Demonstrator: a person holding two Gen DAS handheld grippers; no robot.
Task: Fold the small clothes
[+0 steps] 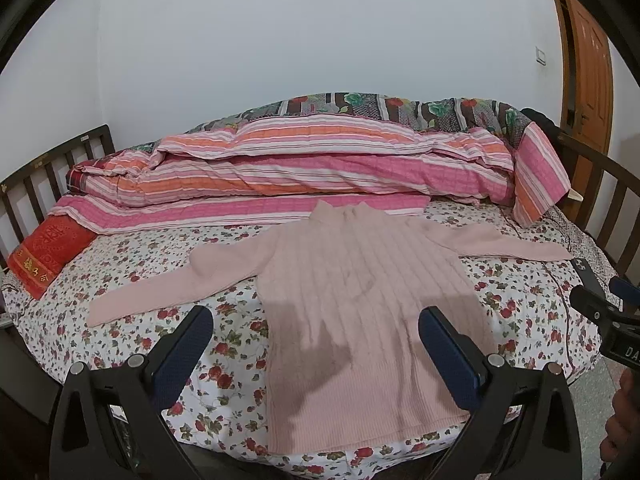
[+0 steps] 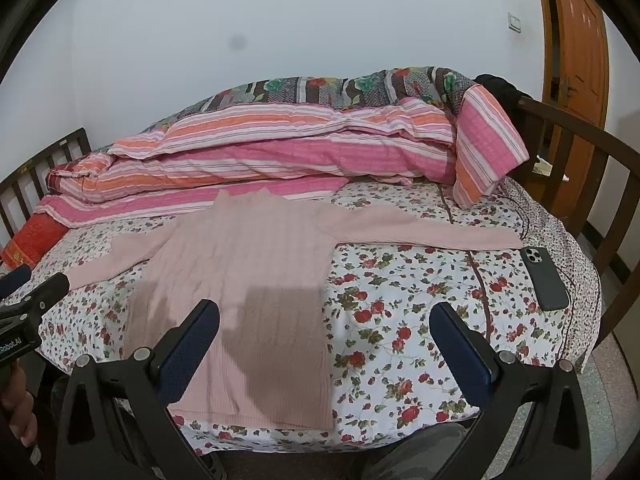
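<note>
Flanking sweater [image 1: 360, 300] hem: parted left claw [image 1: 316, 336]

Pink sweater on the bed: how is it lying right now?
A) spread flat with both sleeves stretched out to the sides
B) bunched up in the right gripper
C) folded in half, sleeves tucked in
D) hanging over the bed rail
A: the pink sweater lies flat on the floral sheet, one sleeve out to each side, and both open grippers hover short of it.
</note>
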